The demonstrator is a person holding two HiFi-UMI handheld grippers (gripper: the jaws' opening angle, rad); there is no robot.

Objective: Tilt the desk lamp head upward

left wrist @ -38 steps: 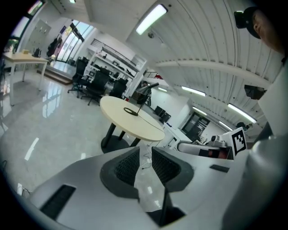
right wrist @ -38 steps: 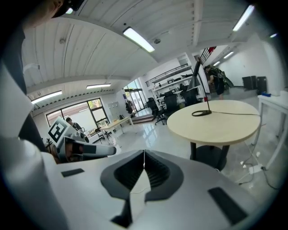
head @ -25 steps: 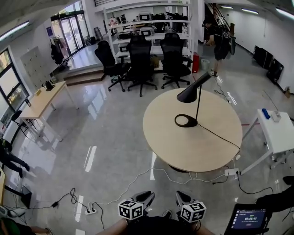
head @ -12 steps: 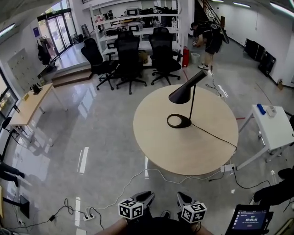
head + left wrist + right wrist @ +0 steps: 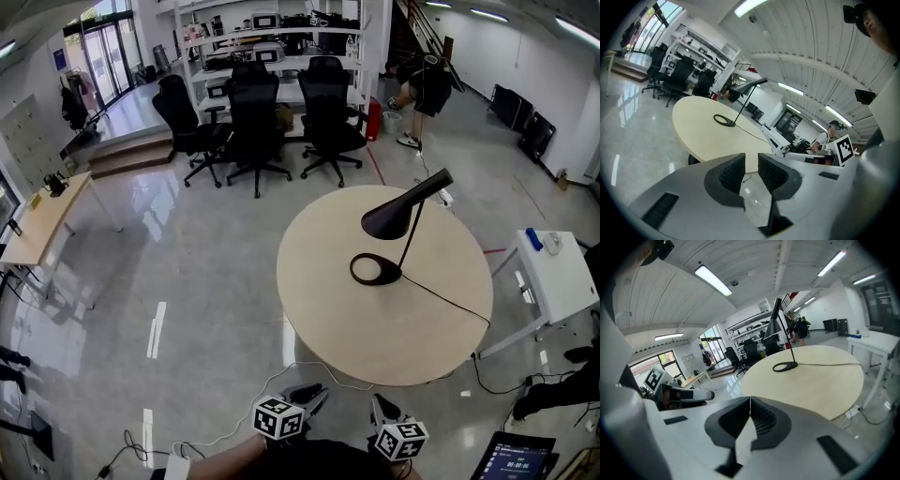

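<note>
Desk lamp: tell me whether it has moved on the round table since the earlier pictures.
No. The desk lamp keeps its spot near the centre of the round table; only the view shifted.

Glossy grey floor [image 5: 206, 281], black office chairs [image 5: 255, 117] w/ white shelving [image 5: 281, 42] behind; prob. glass doors [image 5: 98, 70] far left.

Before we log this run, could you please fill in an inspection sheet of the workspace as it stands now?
Surface: round table, beige top, bare apart from the lamp.
Job's things: black desk lamp upright on its ring base, head sloping downward, untouched.
Clutter: nothing seen on the round table.
Grippers: left claw closed to a narrow slit, empty; right claw shut, empty; both short of the table.
Cables: lamp cord crosses the tabletop to its right edge; floor cables lie loose beside the table.
Surroundings: office chairs, shelving, white side table, a person far behind.
</note>
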